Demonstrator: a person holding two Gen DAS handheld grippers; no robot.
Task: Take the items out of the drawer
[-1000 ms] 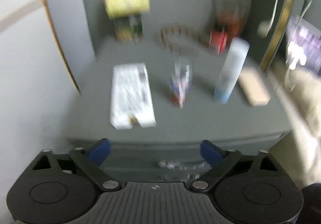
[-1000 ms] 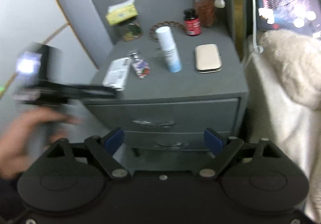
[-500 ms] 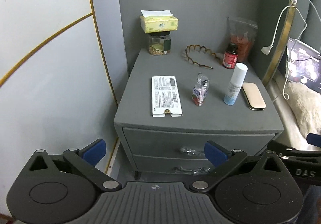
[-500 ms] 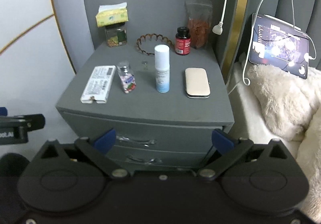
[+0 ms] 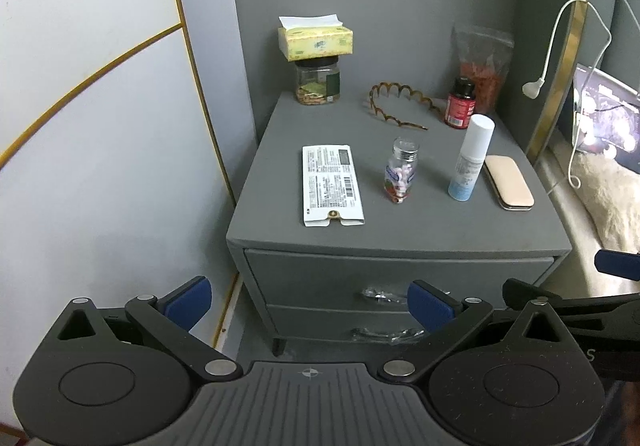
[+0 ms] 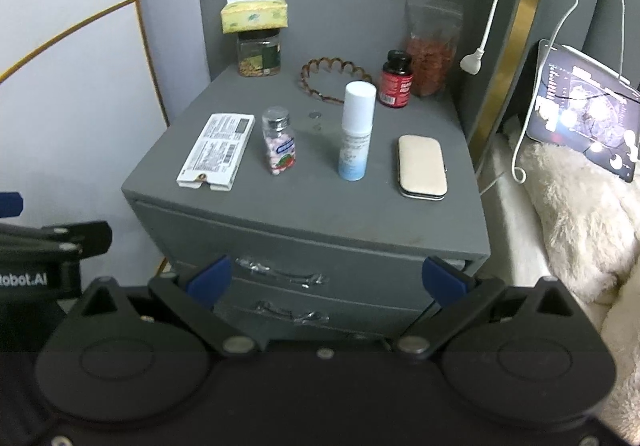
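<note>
A grey nightstand (image 5: 400, 238) (image 6: 304, 214) has two shut drawers. The top drawer (image 5: 312, 278) (image 6: 360, 266) has a clear handle (image 5: 382, 293) (image 6: 280, 273); the lower drawer (image 5: 320, 322) (image 6: 360, 310) has one too (image 5: 384, 334) (image 6: 288, 313). The drawers' contents are hidden. My left gripper (image 5: 310, 304) is open and empty, held in front of the drawers, apart from them. My right gripper (image 6: 326, 281) is open and empty, also short of the drawer fronts. Each gripper shows at the edge of the other's view.
On top stand a white box (image 5: 331, 185), a pill bottle (image 5: 401, 176), a spray bottle (image 5: 471, 158), a beige case (image 5: 509, 182), a hairband (image 5: 396, 106), a red bottle (image 5: 460, 102), a jar with a tissue pack (image 5: 316, 62). A wall lies left, a bed with fur blanket (image 6: 580, 214) right.
Both views steadied after blur and pulled back slightly. Both grippers stay open; the right gripper shifted a little left, nearer the drawers.
</note>
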